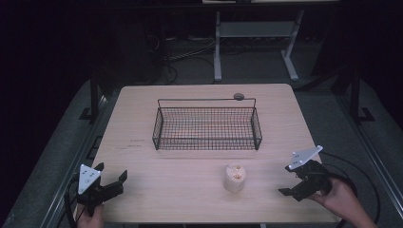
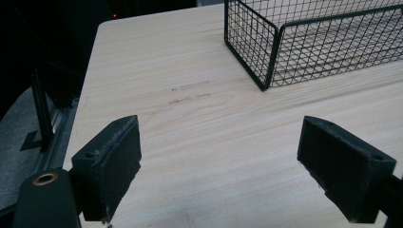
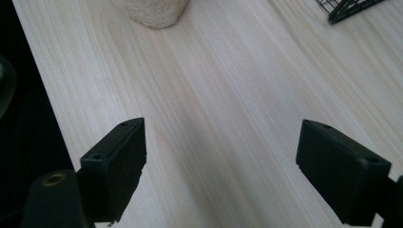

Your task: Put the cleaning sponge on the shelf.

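A black wire basket (image 1: 207,140) stands at the middle of the wooden table (image 1: 142,118), with nothing that I can make out inside it. A pale, rough, bun-like lump (image 1: 235,177) sits in front of the basket, a little right of centre. My left gripper (image 1: 113,173) is open at the near left corner, over bare wood; its own view has the basket's corner (image 2: 275,52) ahead to the right of the left gripper (image 2: 221,142). My right gripper (image 1: 288,179) is open to the right of the lump. The lump (image 3: 154,12) lies beyond the right gripper (image 3: 221,142).
A small grey round disc (image 1: 238,96) sits on the basket's raised back rail. Faint pencil marks (image 2: 190,92) show on the wood left of the basket. Beyond the table stand a metal frame's legs (image 1: 217,47) and floor cables (image 1: 190,52). The table's left edge (image 2: 83,95) is close.
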`<action>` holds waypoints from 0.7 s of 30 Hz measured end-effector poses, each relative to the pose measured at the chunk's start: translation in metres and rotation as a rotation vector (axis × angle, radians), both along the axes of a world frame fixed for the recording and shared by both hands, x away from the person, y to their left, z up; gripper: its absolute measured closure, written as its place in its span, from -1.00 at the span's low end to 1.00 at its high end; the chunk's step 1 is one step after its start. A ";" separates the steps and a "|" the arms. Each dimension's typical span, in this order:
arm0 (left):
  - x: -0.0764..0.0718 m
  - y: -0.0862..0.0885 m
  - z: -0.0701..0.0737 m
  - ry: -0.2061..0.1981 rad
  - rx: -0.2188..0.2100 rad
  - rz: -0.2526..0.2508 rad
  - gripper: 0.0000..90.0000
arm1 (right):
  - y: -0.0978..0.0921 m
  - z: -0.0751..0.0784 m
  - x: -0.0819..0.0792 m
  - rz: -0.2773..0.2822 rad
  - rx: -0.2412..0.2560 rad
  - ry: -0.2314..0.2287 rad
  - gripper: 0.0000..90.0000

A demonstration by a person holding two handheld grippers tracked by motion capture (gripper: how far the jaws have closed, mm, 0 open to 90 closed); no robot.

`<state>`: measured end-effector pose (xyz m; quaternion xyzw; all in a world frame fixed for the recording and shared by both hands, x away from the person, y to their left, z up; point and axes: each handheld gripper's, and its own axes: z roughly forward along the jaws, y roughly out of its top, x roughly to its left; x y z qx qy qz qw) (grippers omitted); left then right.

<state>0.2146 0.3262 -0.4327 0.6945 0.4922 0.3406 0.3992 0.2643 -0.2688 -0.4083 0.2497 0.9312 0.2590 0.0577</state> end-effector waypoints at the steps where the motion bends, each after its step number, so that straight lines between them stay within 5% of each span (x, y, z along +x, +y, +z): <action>1: 0.000 0.000 0.000 0.000 0.000 0.000 -0.69 | 0.001 0.000 0.001 0.006 -0.001 0.000 -0.63; 21: -0.001 0.000 0.000 -0.005 -0.006 -0.009 -0.69 | 0.032 0.009 0.008 0.070 -0.023 0.001 -0.64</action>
